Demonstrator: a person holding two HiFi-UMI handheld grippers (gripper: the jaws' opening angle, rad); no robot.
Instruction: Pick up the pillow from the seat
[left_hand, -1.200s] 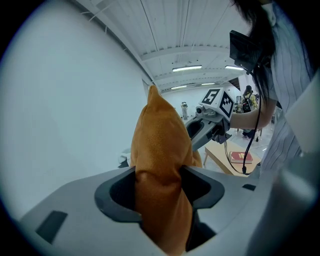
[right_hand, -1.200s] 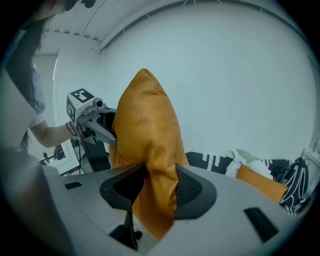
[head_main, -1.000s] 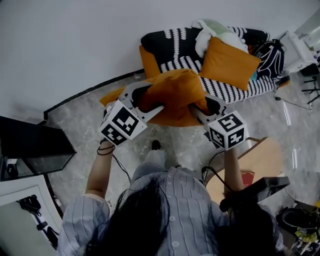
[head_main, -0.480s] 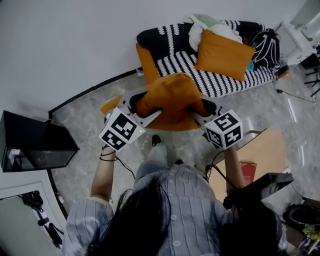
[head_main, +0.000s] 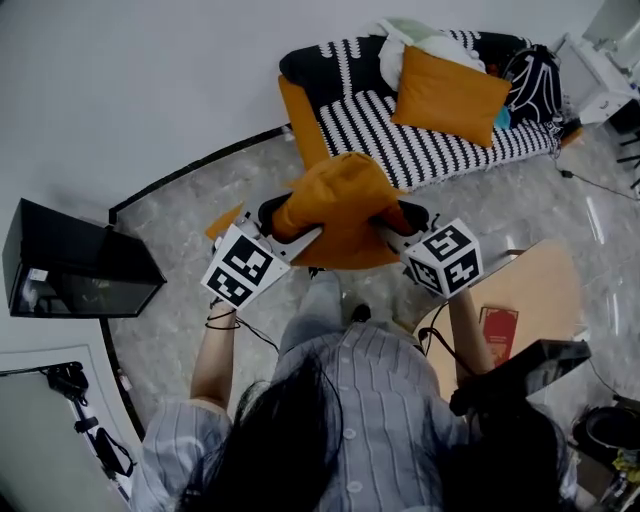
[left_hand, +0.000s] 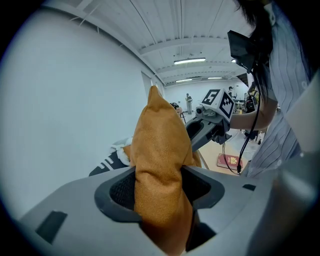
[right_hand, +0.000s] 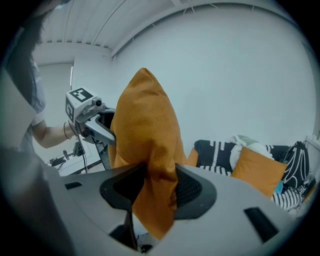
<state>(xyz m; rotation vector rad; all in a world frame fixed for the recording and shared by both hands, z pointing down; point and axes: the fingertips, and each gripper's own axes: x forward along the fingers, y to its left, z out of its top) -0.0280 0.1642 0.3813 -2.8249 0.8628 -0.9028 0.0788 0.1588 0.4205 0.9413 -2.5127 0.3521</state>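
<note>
An orange pillow (head_main: 338, 200) hangs in the air between both grippers, off the striped seat (head_main: 400, 130) and in front of my chest. My left gripper (head_main: 287, 216) is shut on the pillow's left edge, and the fabric (left_hand: 159, 165) is pinched between its jaws (left_hand: 160, 192). My right gripper (head_main: 398, 218) is shut on the right edge; the cloth (right_hand: 147, 140) bunches between its pads (right_hand: 152, 192). Each gripper shows in the other's view: the right gripper's marker cube (left_hand: 216, 102) and the left gripper's marker cube (right_hand: 80, 100).
A second orange pillow (head_main: 450, 85) and a white blanket (head_main: 420, 50) lie on the striped seat, with a black backpack (head_main: 532, 85) at its right end. A black cabinet (head_main: 70, 270) stands left. A round wooden table (head_main: 530, 300) with a red booklet (head_main: 497, 330) is at right.
The pillow, still gripped on both sides, has come away from the seat toward the person; a gap of floor now shows between it and the seat.
</note>
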